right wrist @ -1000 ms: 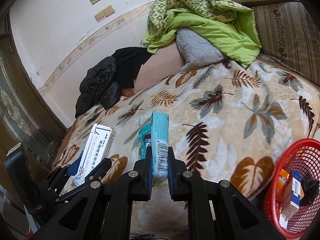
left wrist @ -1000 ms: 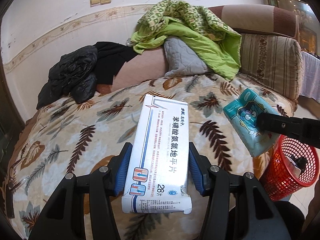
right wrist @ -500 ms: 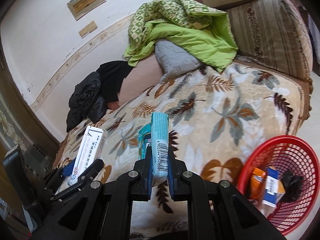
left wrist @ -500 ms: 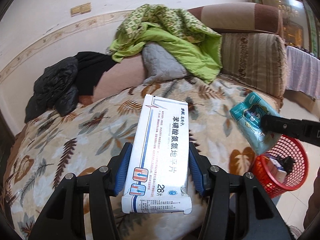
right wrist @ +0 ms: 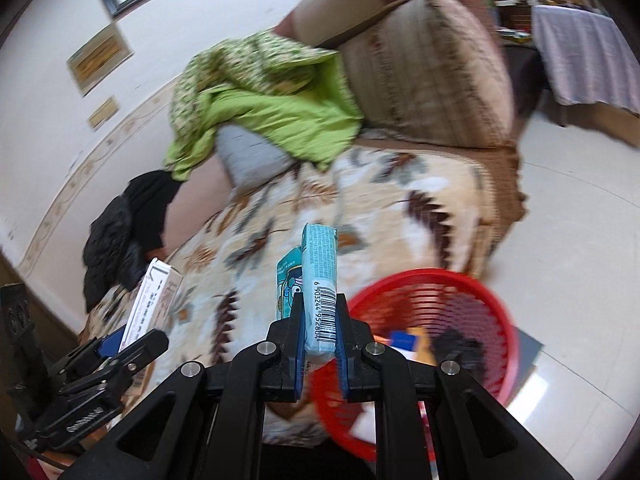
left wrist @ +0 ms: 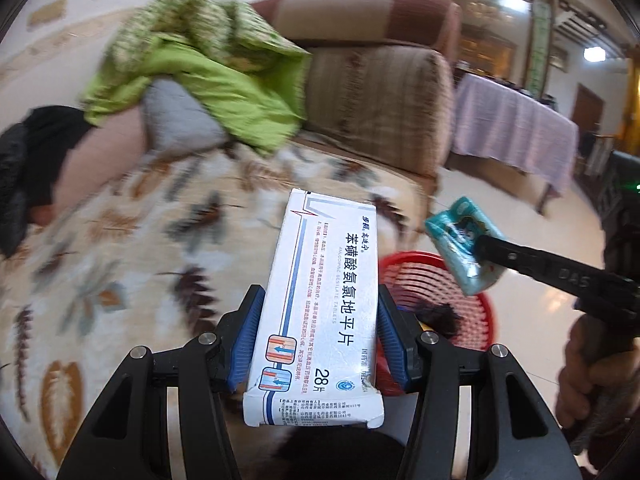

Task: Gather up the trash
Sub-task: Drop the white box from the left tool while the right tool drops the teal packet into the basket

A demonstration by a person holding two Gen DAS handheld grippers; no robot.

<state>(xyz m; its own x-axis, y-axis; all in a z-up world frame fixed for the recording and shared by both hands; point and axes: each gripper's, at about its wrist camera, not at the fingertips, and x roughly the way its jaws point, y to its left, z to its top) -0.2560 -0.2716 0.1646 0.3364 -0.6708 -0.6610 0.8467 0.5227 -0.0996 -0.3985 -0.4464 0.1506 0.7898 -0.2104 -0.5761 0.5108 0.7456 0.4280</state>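
Observation:
My left gripper (left wrist: 320,320) is shut on a white medicine box (left wrist: 320,300) with blue and red print, held upright over the sofa's front edge. My right gripper (right wrist: 318,320) is shut on a teal tissue pack (right wrist: 318,276), held edge-on above the near rim of the red plastic basket (right wrist: 460,300). The basket stands on the floor beside the sofa and holds several items. In the left wrist view the tissue pack (left wrist: 464,248) hangs above the basket (left wrist: 436,280). The medicine box also shows at the left of the right wrist view (right wrist: 150,300).
The sofa carries a leaf-patterned blanket (left wrist: 120,260), a green quilt (left wrist: 208,72) over a grey pillow (left wrist: 180,120), and black clothing (left wrist: 32,168) at the left. A striped armrest cushion (left wrist: 380,112) stands behind. A cloth-covered table (left wrist: 516,136) is on the tiled floor at the right.
Both grippers have swung right and away from the sofa, still holding their items. The red basket is now directly below and ahead of them; the view is motion-blurred.

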